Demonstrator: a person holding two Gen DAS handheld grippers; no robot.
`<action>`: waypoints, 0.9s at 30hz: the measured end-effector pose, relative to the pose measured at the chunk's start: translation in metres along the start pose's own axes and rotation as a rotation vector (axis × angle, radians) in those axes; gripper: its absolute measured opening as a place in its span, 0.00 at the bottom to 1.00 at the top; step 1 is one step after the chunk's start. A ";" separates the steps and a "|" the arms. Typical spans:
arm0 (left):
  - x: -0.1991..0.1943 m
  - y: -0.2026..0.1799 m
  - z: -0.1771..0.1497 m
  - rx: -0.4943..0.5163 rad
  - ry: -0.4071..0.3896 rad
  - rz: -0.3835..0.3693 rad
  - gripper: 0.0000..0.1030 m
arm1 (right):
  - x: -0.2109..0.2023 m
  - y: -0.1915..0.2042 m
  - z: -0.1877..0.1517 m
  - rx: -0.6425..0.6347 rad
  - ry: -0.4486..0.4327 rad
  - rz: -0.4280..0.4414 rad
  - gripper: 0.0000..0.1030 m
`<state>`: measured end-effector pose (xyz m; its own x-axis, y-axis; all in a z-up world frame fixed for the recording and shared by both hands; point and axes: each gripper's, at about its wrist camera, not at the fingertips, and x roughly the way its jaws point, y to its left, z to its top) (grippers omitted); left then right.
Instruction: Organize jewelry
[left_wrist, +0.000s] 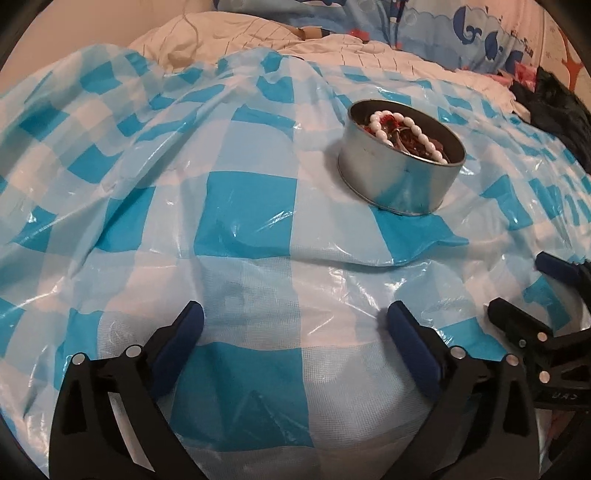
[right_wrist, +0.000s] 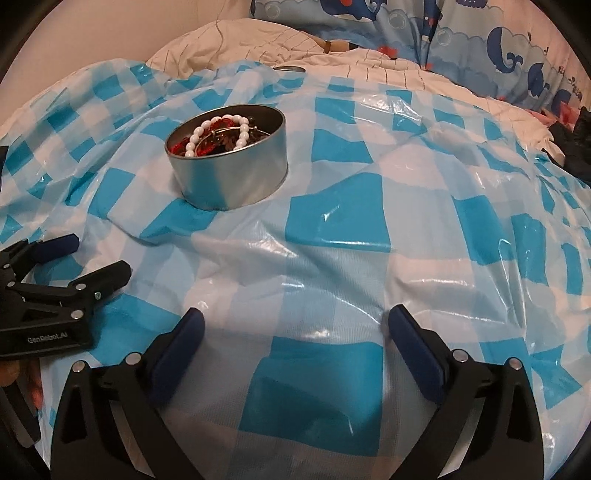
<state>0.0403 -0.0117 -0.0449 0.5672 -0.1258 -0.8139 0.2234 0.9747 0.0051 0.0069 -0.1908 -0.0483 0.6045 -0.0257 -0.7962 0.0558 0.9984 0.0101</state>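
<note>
Both sets of jaws are spread wide with nothing between them, the left gripper (left_wrist: 295, 325) and the right gripper (right_wrist: 295, 328) hovering side by side over the near part of the blue-and-white checked plastic sheet (left_wrist: 243, 206), blue pads (right_wrist: 177, 354) clear of it. Further out, toward the middle of the sheet, there's the round metal tin (right_wrist: 236, 177), upright and lidless, with a white bead bracelet (right_wrist: 218, 134) lying on top of red and dark pieces inside. Beyond the sheet's far edge lie a rumpled cream quilt (right_wrist: 258, 40) and whale-print bedding (right_wrist: 509, 48).
</note>
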 end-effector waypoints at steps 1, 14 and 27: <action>0.001 -0.001 0.000 0.004 0.003 0.004 0.93 | 0.000 -0.001 0.000 0.001 0.003 0.001 0.93; 0.005 0.004 0.000 -0.016 0.013 -0.029 0.93 | 0.001 0.003 -0.002 0.003 0.007 -0.029 0.93; 0.005 0.004 0.000 -0.016 0.013 -0.028 0.93 | 0.003 0.003 -0.003 0.005 0.007 -0.028 0.93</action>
<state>0.0445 -0.0090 -0.0491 0.5504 -0.1510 -0.8211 0.2266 0.9736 -0.0271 0.0060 -0.1880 -0.0525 0.5975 -0.0532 -0.8001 0.0762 0.9970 -0.0094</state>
